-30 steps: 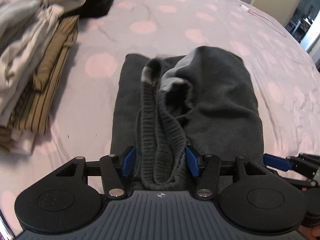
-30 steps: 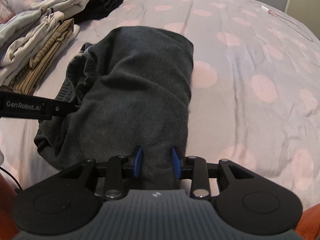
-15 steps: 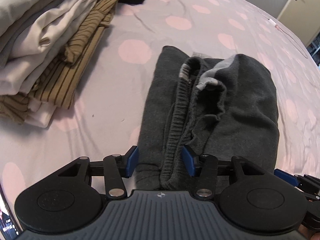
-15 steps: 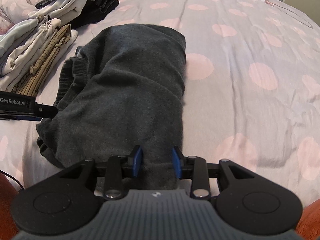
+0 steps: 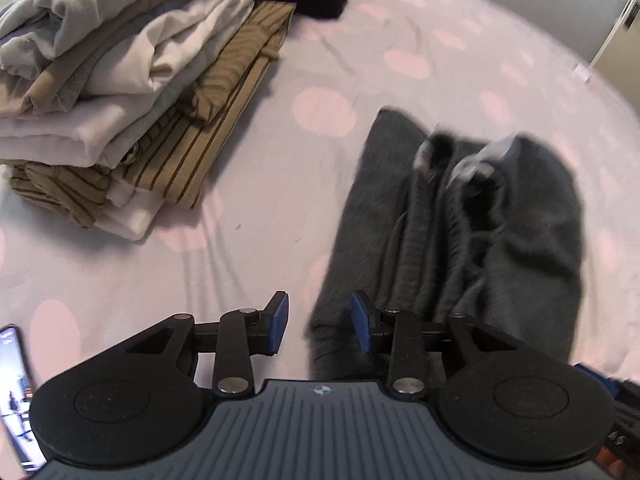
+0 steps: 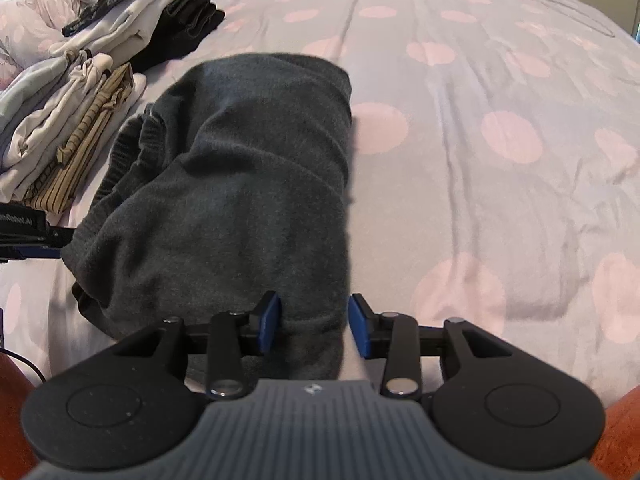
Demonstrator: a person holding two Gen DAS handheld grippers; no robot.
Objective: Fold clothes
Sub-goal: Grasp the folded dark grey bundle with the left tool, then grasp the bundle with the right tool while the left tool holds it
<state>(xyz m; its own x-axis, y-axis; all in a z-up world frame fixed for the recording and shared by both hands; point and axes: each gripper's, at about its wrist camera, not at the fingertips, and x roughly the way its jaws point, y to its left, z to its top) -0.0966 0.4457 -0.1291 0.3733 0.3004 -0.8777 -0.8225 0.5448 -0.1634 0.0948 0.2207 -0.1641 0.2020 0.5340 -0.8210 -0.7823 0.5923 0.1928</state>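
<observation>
Grey sweater (image 6: 248,184) runs lengthwise away from us on the bed (image 6: 500,128), its near hem between our opening right gripper (image 6: 314,326) and closing left gripper (image 5: 320,322).

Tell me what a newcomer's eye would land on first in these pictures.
First, the dark grey sweater, loosely folded in the middle of the pink-spotted bedspread. To its left rises a stack of folded clothes, pale pieces above a tan striped one. Both tongs sit at the sweater's near edge: the left tongs are closing at its corner, the right tongs are opening with its hem between them.
</observation>
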